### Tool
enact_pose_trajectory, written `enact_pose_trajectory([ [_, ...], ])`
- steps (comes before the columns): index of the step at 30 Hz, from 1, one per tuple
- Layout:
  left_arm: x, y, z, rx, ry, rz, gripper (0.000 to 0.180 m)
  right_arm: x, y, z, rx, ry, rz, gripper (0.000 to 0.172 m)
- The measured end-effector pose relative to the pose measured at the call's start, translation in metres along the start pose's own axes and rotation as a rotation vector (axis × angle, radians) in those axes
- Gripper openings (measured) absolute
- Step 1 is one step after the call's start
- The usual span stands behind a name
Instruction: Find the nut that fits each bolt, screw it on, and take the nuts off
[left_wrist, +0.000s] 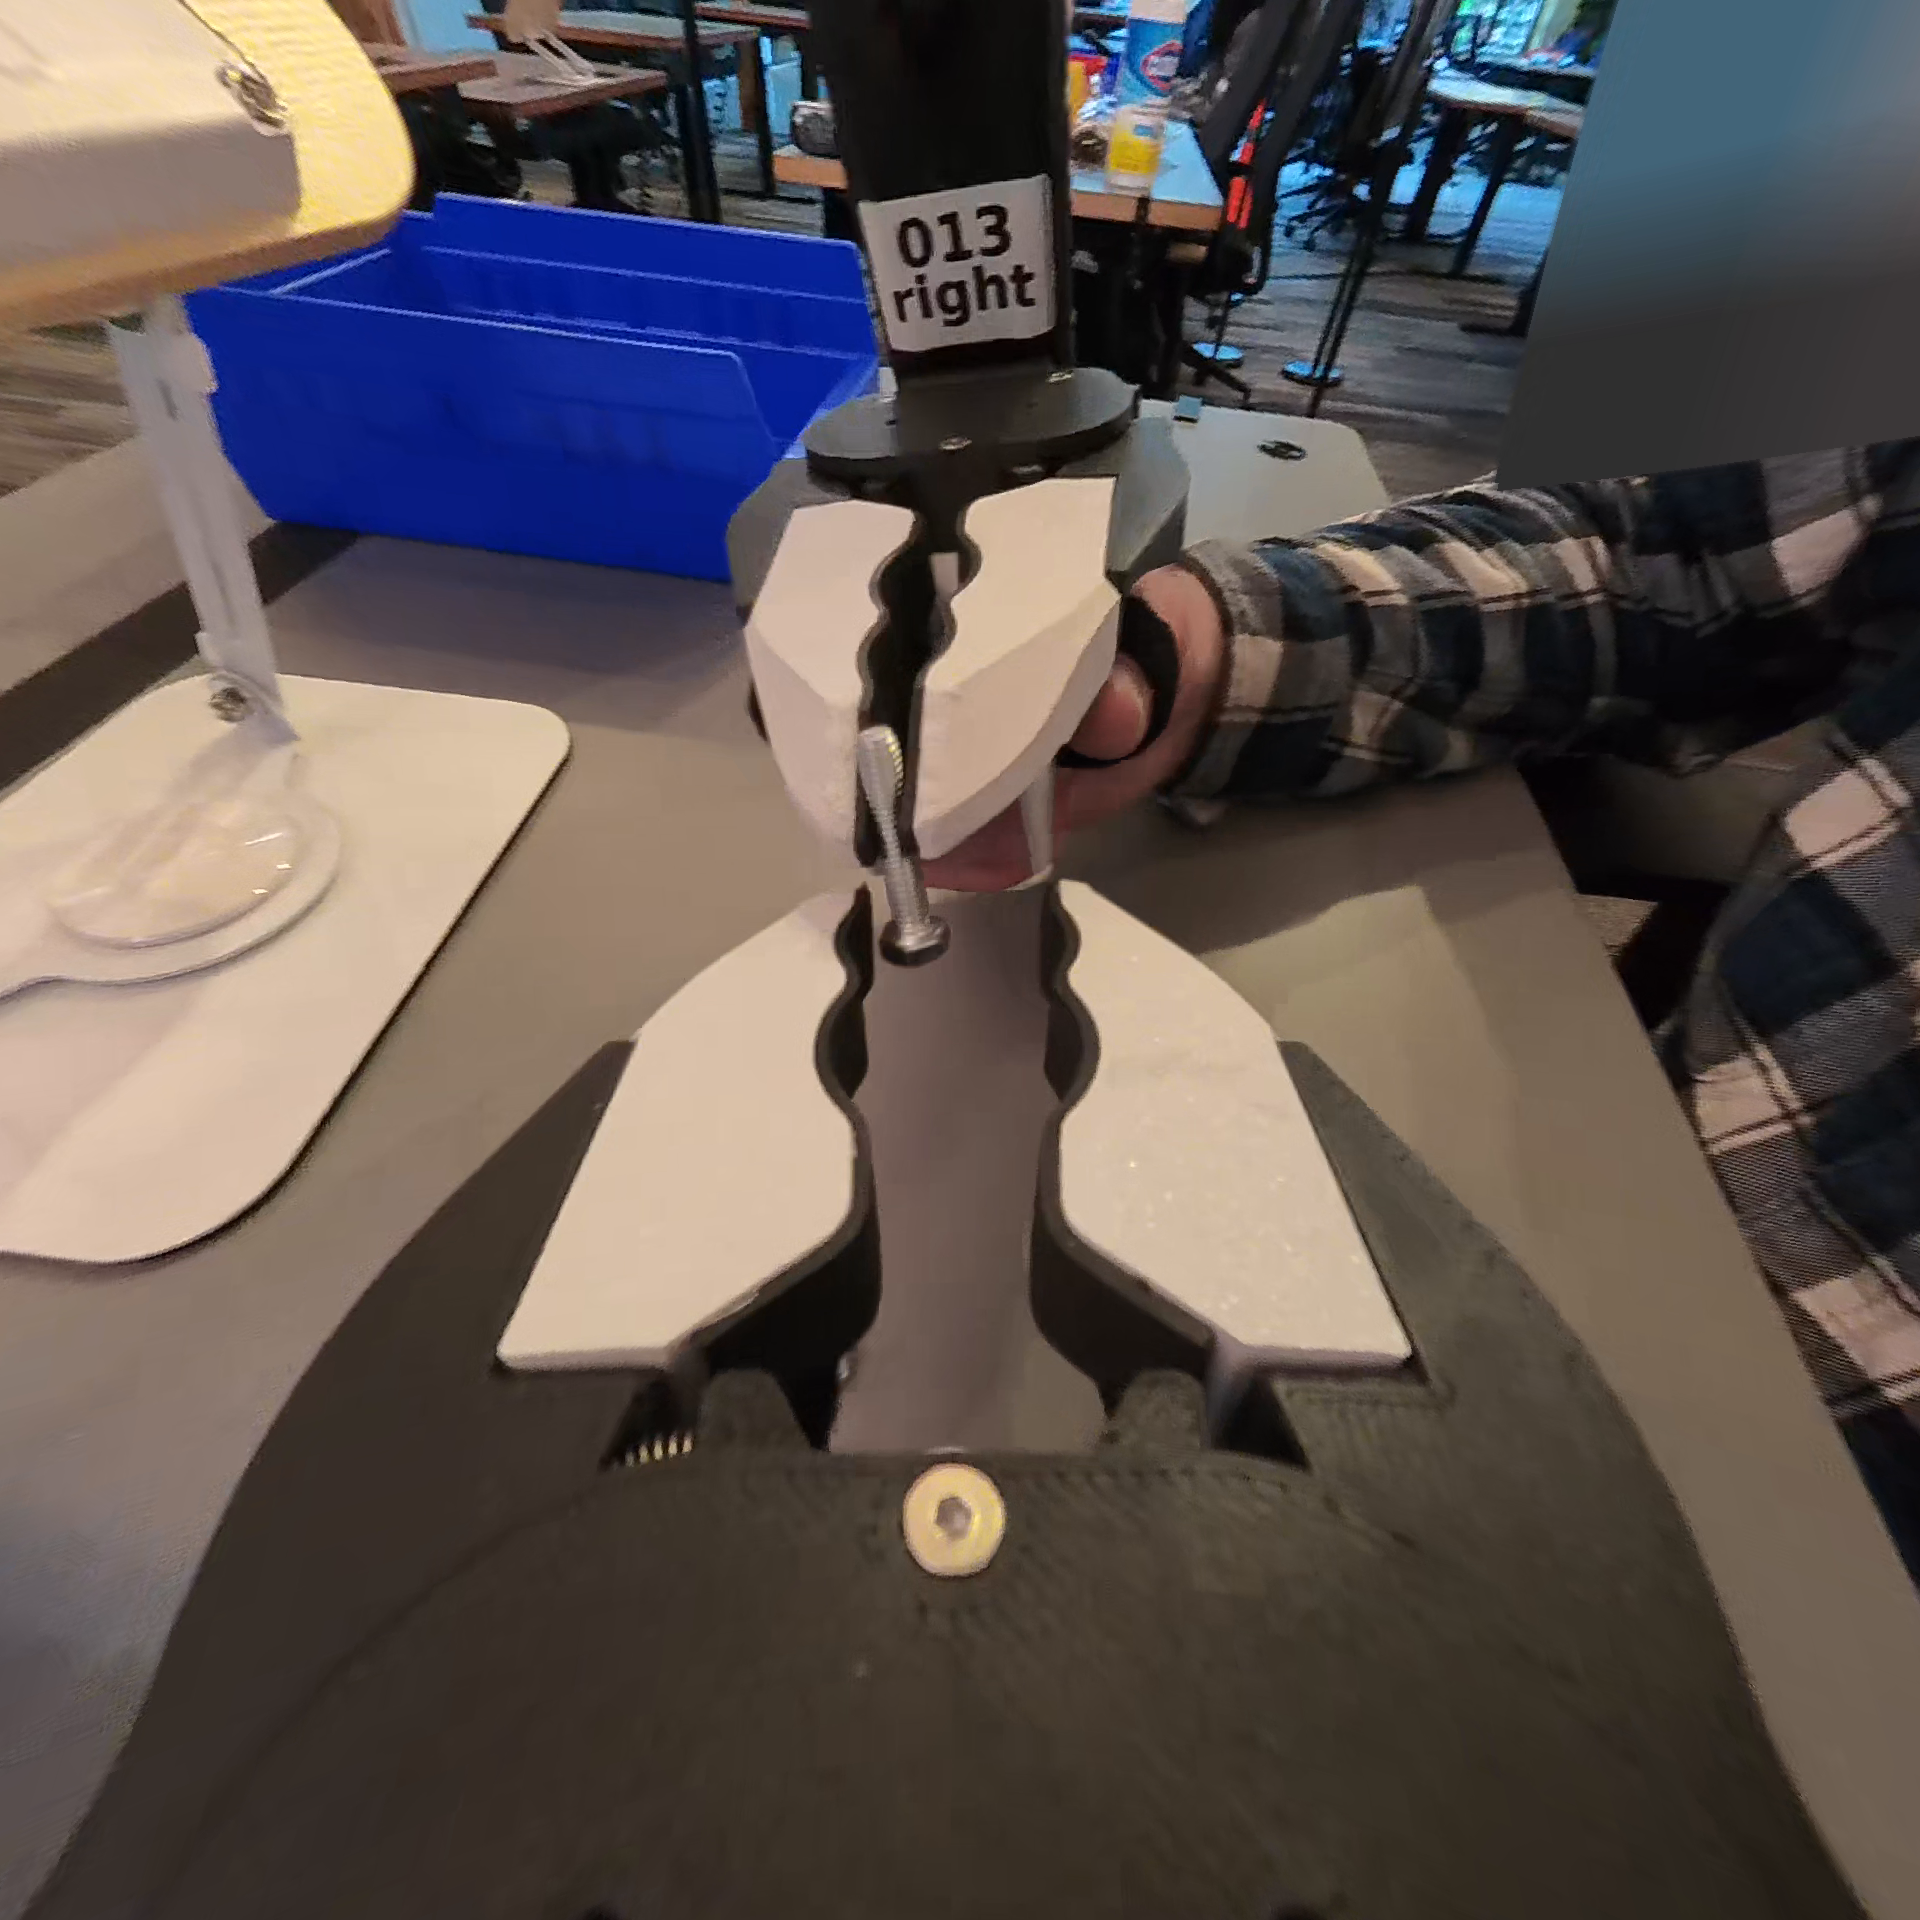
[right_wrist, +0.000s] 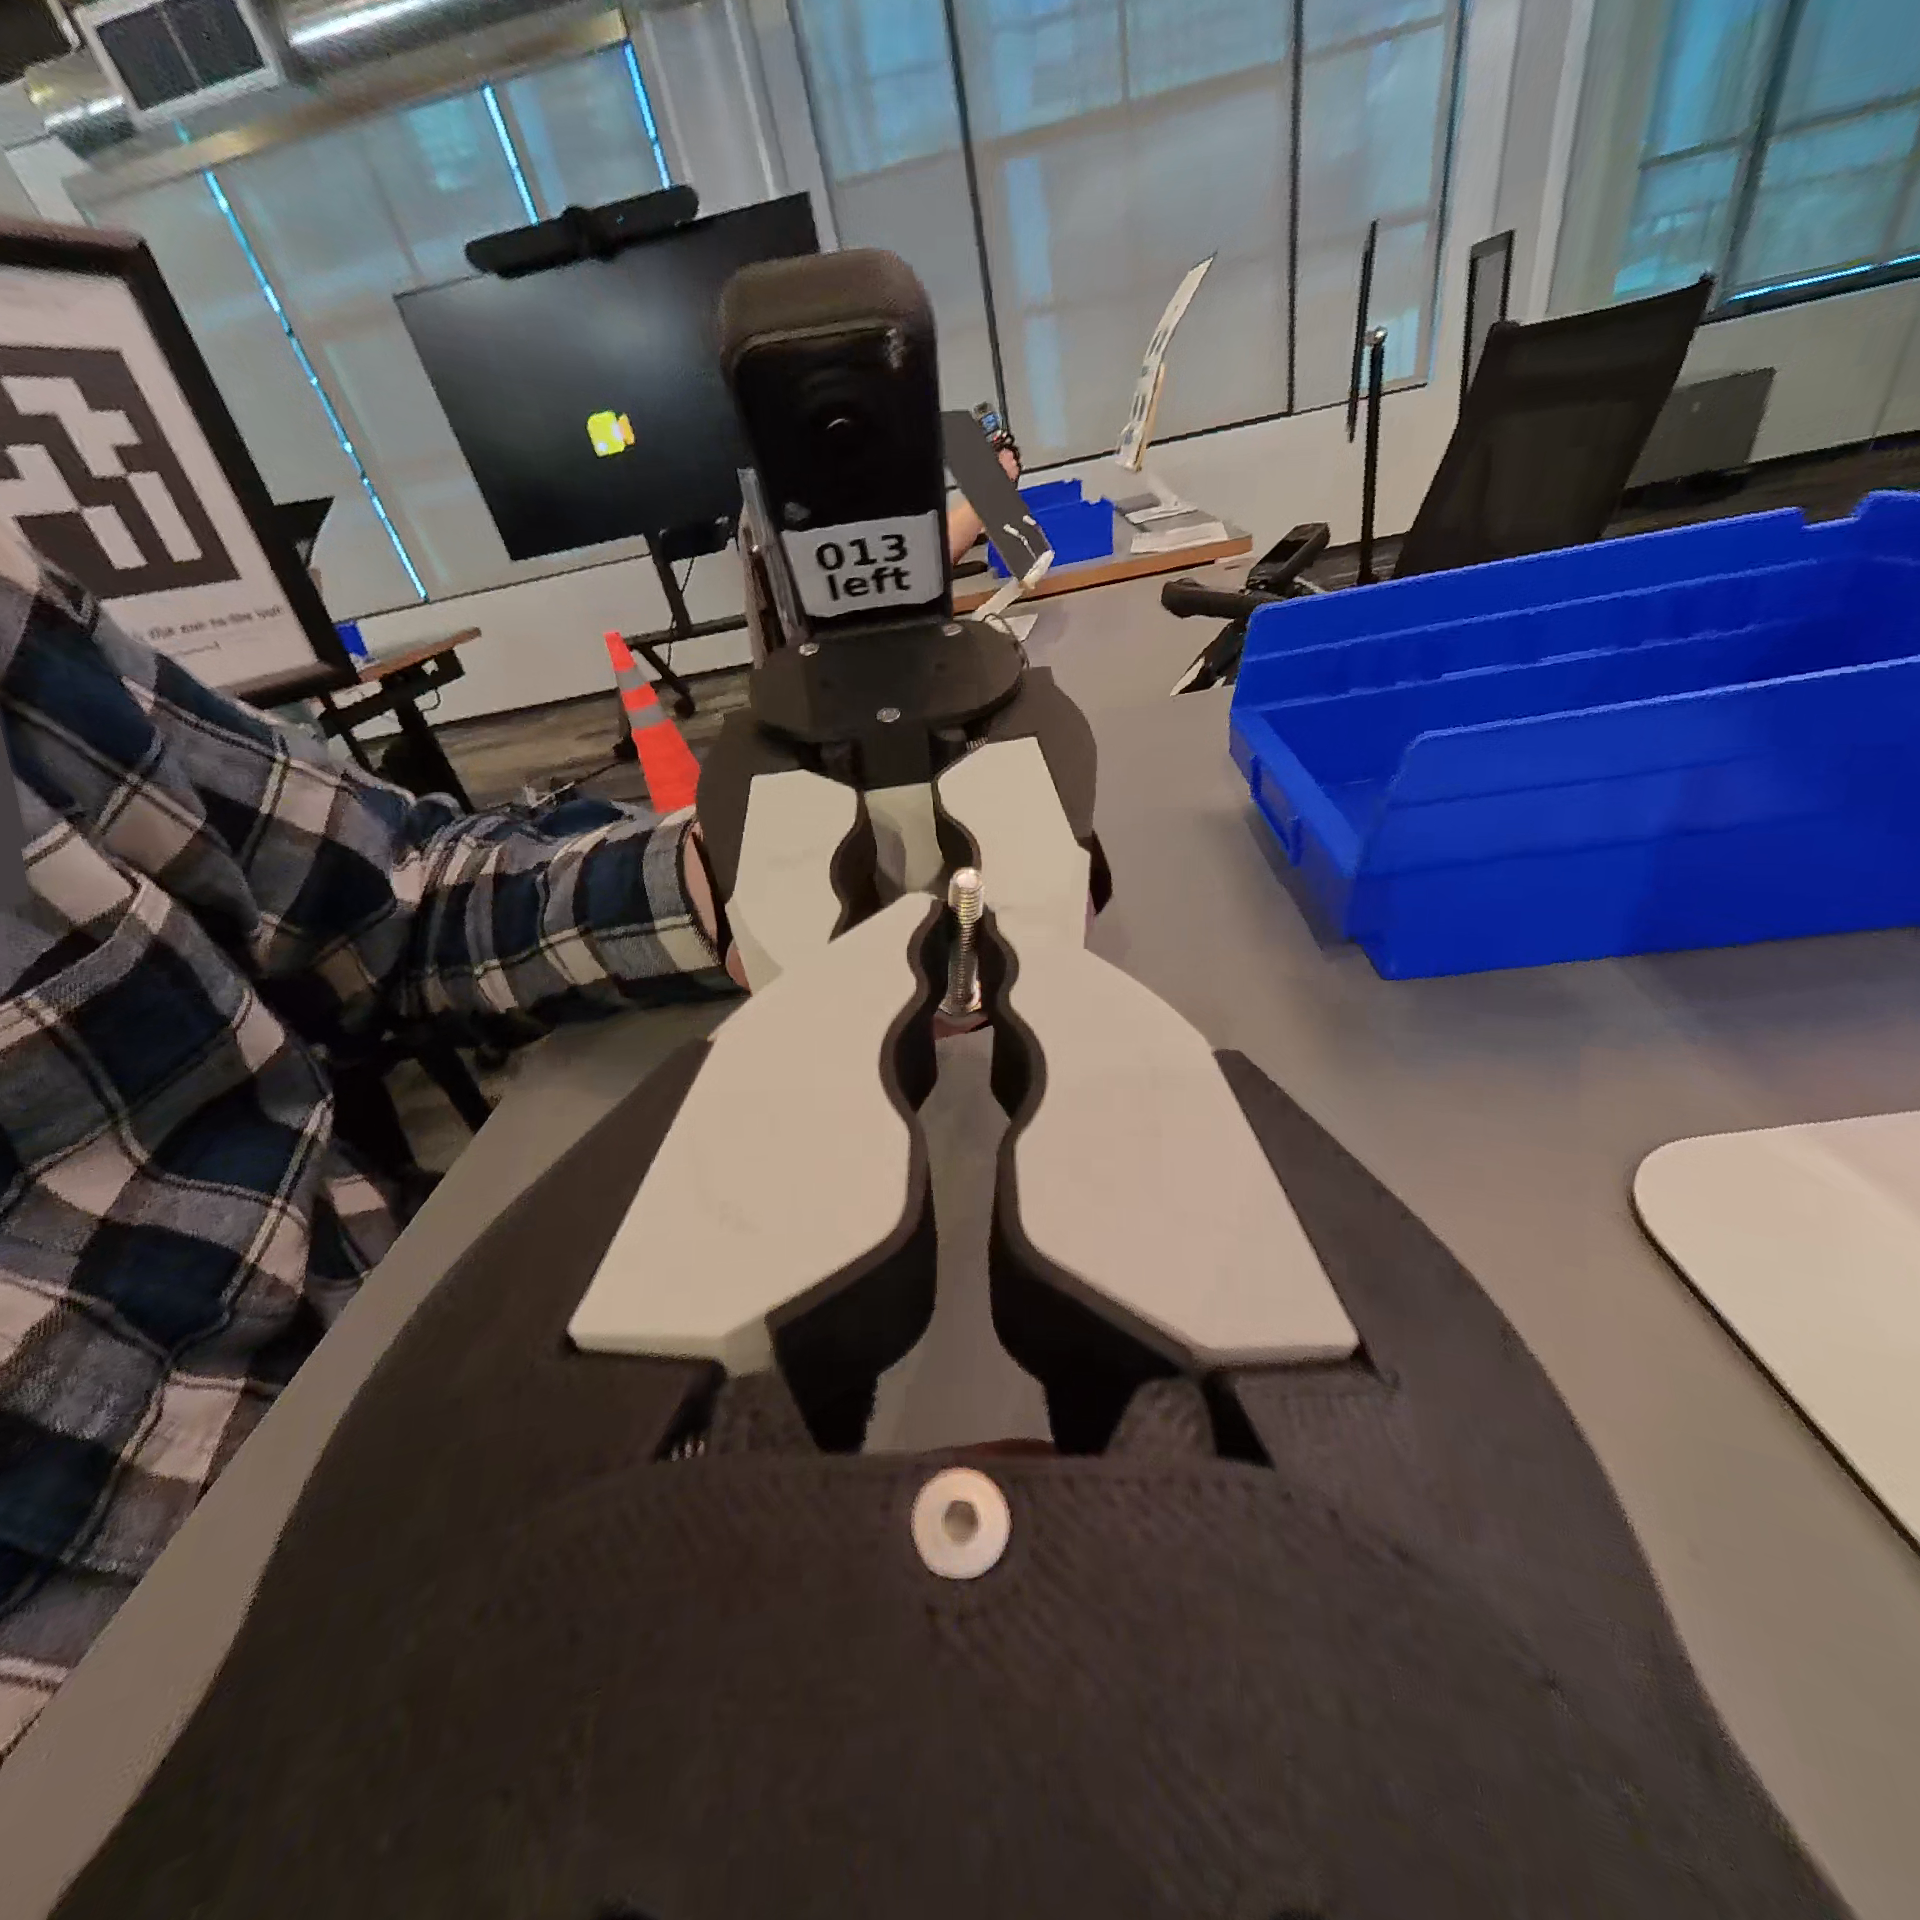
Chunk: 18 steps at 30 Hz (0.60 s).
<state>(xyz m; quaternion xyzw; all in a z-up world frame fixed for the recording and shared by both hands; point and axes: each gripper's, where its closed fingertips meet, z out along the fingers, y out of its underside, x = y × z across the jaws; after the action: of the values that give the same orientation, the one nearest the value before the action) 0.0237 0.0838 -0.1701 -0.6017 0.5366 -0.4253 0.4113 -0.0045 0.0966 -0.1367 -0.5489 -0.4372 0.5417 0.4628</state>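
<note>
Risk of bolt (right_wrist: 963, 951) slipping or tilting out of grip, from a narrow pinch on bare thread with no second hold; risk of knock from nearby fingertips; left gripper (left_wrist: 951, 914) spread apart and holding nothing, bolt head just between its tips, seemingly untouched; right gripper (right_wrist: 961, 961) clenched on silver bolt shank, head down, above grey table (left_wrist: 644, 644); no nut visible; blue bin (right_wrist: 1579, 748) beyond.
</note>
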Motion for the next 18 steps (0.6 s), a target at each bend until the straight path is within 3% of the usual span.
enact_pose_trajectory([
  [10,0.011,0.001,0.0,0.022,0.117,-0.062,0.01,-0.015,0.003,0.003,-0.016,-0.084,-0.037,0.005],
  [18,0.012,0.001,-0.001,0.019,0.112,-0.041,0.01,-0.017,0.003,0.003,-0.009,-0.087,-0.047,0.005],
])
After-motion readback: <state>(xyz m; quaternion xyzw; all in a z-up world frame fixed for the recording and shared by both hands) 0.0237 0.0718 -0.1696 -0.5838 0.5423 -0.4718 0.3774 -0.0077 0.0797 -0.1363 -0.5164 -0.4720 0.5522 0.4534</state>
